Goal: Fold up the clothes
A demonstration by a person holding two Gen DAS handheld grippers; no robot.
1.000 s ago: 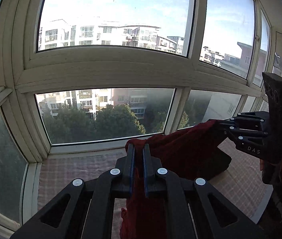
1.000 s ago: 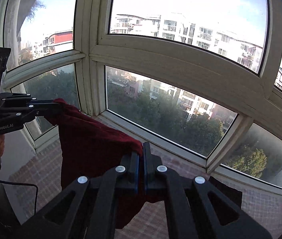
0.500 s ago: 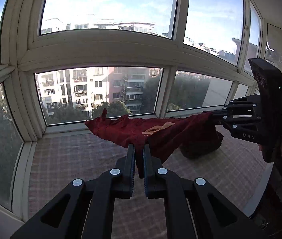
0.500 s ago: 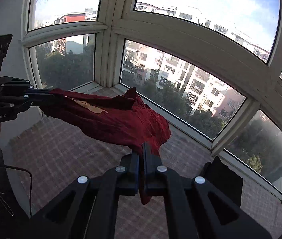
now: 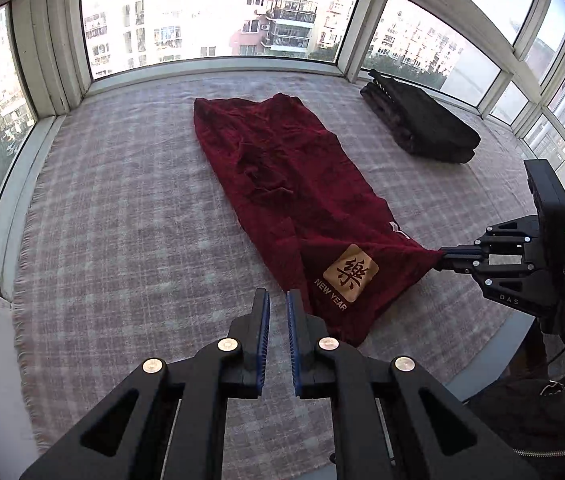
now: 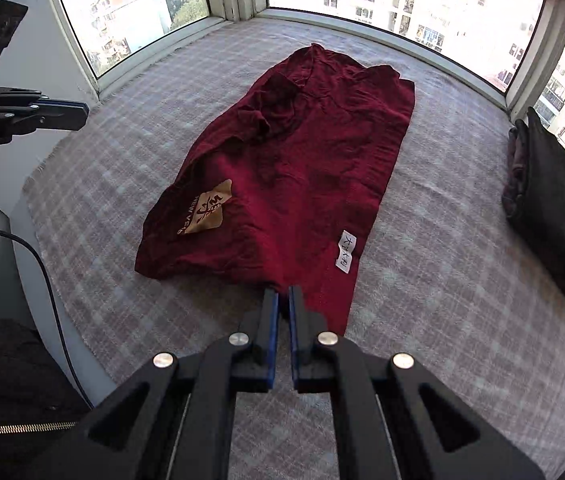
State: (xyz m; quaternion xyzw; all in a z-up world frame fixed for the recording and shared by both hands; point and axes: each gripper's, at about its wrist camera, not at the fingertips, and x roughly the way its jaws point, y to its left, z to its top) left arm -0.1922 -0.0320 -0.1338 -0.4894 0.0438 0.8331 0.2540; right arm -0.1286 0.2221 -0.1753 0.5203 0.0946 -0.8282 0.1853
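Note:
A dark red garment (image 5: 294, 184) with a gold "NEW YEAR" patch (image 5: 350, 274) lies spread lengthwise on the plaid mat (image 5: 122, 220). My right gripper (image 6: 283, 298) is shut on its near hem, beside a white label (image 6: 346, 256); the left wrist view shows it (image 5: 440, 258) pinching that corner just above the mat. My left gripper (image 5: 278, 306) hovers just left of the garment's near edge, jaws almost together with only mat showing through the slit. In the right wrist view it (image 6: 84, 112) hangs clear of the garment (image 6: 294, 160).
A stack of dark folded clothes (image 5: 422, 128) lies at the far right by the windows (image 5: 218, 12). The mat fills the bay sill, with window frames on three sides. A person's dark zipped jacket (image 6: 6, 396) and a cable (image 6: 42, 264) are at the near edge.
Both grippers came down and tipped toward the mat. The garment, held up in the air between them before, now lies flat. The left gripper no longer has cloth in it.

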